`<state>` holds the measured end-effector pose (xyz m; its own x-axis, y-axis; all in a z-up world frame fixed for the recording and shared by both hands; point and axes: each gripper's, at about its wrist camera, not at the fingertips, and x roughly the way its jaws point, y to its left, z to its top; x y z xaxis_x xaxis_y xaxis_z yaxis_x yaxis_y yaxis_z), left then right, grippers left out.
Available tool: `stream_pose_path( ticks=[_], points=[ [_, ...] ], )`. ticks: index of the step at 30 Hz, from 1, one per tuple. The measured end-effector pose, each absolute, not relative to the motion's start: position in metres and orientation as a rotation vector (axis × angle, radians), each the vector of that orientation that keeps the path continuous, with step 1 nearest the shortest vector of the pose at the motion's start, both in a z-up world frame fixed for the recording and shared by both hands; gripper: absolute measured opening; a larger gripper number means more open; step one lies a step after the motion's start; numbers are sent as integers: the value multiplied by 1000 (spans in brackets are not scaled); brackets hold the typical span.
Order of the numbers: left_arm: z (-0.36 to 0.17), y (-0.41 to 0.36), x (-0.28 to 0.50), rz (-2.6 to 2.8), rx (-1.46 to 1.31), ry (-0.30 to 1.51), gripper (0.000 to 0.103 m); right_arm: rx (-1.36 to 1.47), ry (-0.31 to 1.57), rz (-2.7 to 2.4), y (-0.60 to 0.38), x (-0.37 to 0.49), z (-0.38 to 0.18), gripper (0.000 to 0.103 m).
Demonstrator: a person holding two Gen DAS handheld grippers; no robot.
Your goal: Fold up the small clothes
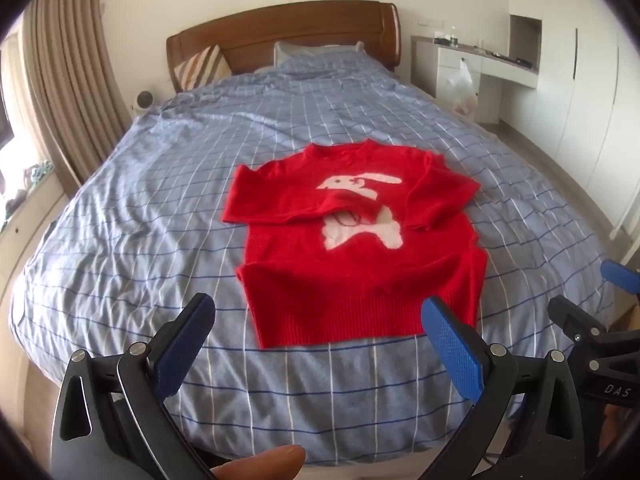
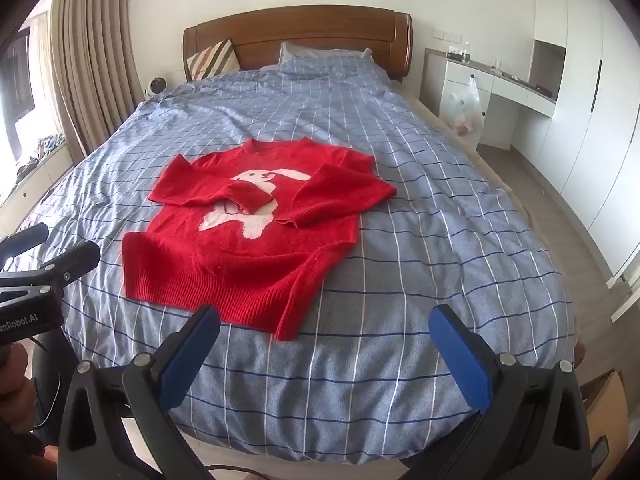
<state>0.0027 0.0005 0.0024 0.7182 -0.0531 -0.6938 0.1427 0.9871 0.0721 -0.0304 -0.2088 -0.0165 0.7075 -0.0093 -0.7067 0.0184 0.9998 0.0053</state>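
A small red sweater (image 1: 360, 264) with a white rabbit figure lies flat on the blue checked bed cover (image 1: 160, 200), both sleeves folded in across the chest. Its ribbed hem faces me near the bed's foot. My left gripper (image 1: 320, 316) hangs open just short of the hem, nothing between its blue pads. In the right wrist view the sweater (image 2: 248, 248) lies left of centre, and my right gripper (image 2: 324, 328) stands open above the cover, near the hem's right corner, empty. The other tool shows at each view's edge.
A wooden headboard (image 1: 288, 32) with pillows stands at the far end. Curtains (image 1: 68, 80) and a window sill are on the left. A white desk (image 2: 500, 80) with a hanging plastic bag and wardrobes line the right wall. A fingertip (image 1: 260, 464) shows at the bottom.
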Motion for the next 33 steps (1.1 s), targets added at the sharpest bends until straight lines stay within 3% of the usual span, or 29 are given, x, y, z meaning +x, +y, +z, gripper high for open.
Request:
stream_pose_path(
  ticks=[33],
  points=[
    [4,1,-5,-125,108,805,103,17,788,1,-205,-33,-17,103]
  ],
)
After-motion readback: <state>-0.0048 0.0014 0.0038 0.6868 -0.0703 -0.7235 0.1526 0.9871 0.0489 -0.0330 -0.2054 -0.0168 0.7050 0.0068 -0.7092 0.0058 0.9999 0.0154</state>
